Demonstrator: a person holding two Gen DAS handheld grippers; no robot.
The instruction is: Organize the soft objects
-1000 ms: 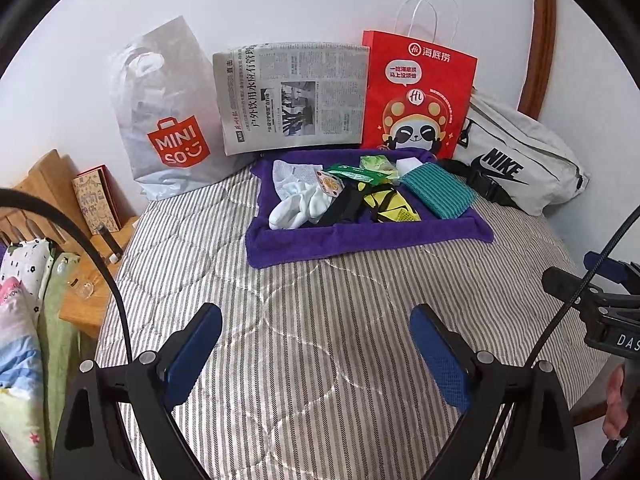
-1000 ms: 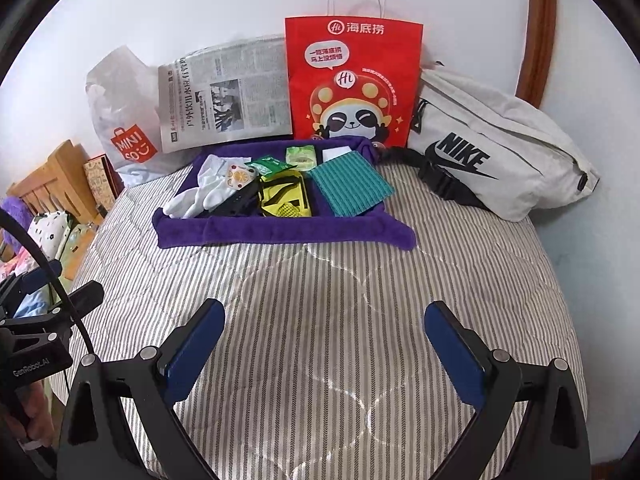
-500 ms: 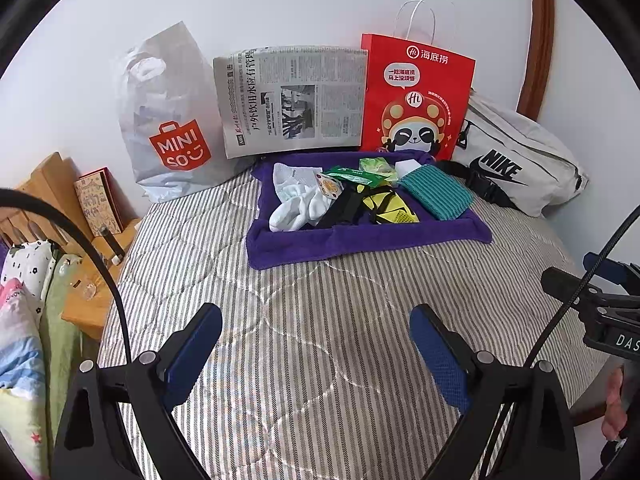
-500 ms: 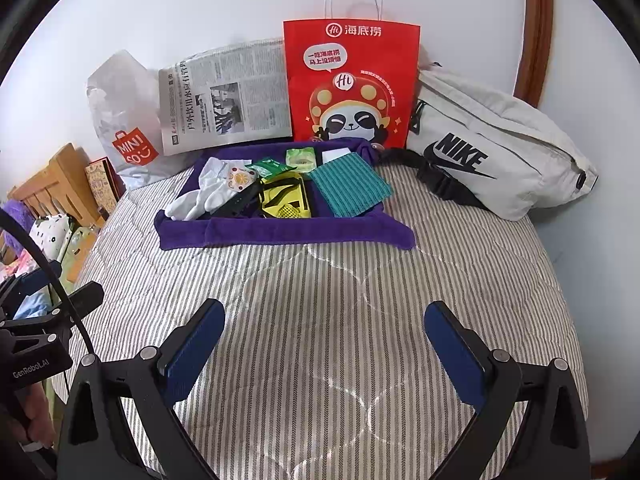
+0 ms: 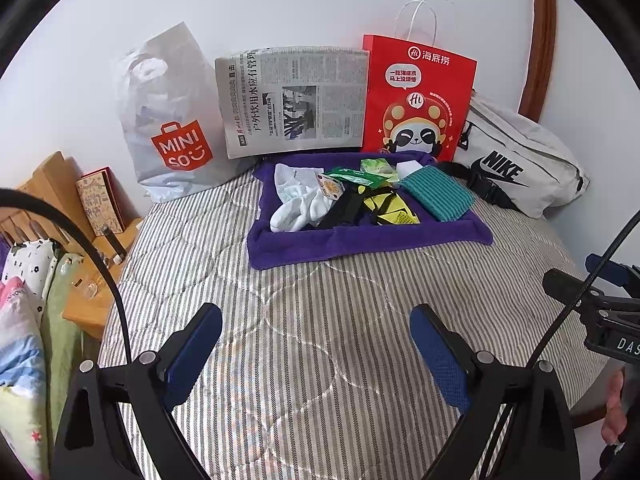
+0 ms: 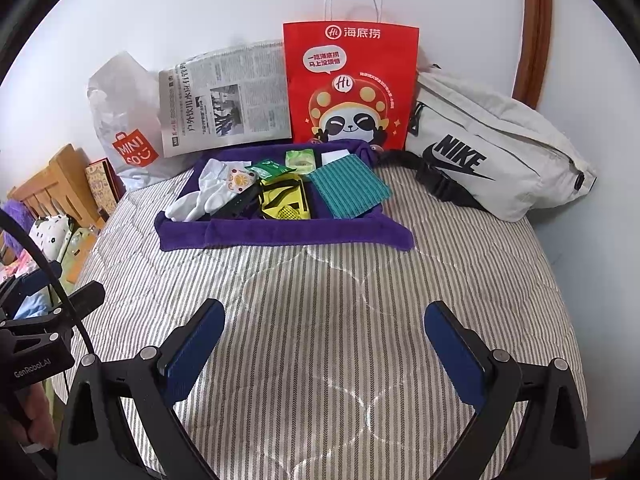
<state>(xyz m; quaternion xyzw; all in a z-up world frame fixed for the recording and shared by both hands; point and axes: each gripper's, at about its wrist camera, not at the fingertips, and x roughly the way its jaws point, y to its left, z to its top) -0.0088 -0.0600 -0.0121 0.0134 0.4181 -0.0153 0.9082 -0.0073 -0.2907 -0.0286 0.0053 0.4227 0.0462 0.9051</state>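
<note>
Left gripper (image 5: 316, 344) spread wide, nothing between its blue pads, hovering over the striped quilted bed (image 5: 320, 320), well short of the purple tray (image 5: 360, 240)
Right gripper (image 6: 324, 344) likewise wide apart and holding nothing, above the same bed (image 6: 320, 300), aimed toward the purple tray (image 6: 280, 236)

Inside the tray, from left to right in the left wrist view: white socks (image 5: 298, 204) bunched at the left end; small round patterned packet (image 5: 330, 189) lying on them; black strap-like item (image 5: 344, 210) beside the socks; yellow and black fabric piece (image 5: 390, 208) in the middle; teal striped cloth (image 5: 436, 196) at the right end, overhanging the tray's edge. Toward the tray's back: green sachet (image 5: 350, 174), pale green packet (image 5: 376, 168) and a white block (image 5: 408, 168)

Propped against the wall behind the tray: grey Miniso bag (image 5: 168, 120) at left, folded newspaper (image 5: 292, 100), red panda paper bag (image 5: 416, 96), and a pale Nike waist bag (image 5: 520, 160) lying on the bed at right, its black strap reaching close to the tray

Wooden bedside stand (image 5: 92, 300) left of the bed, with a patterned booklet (image 5: 100, 204) leaning on it
</note>
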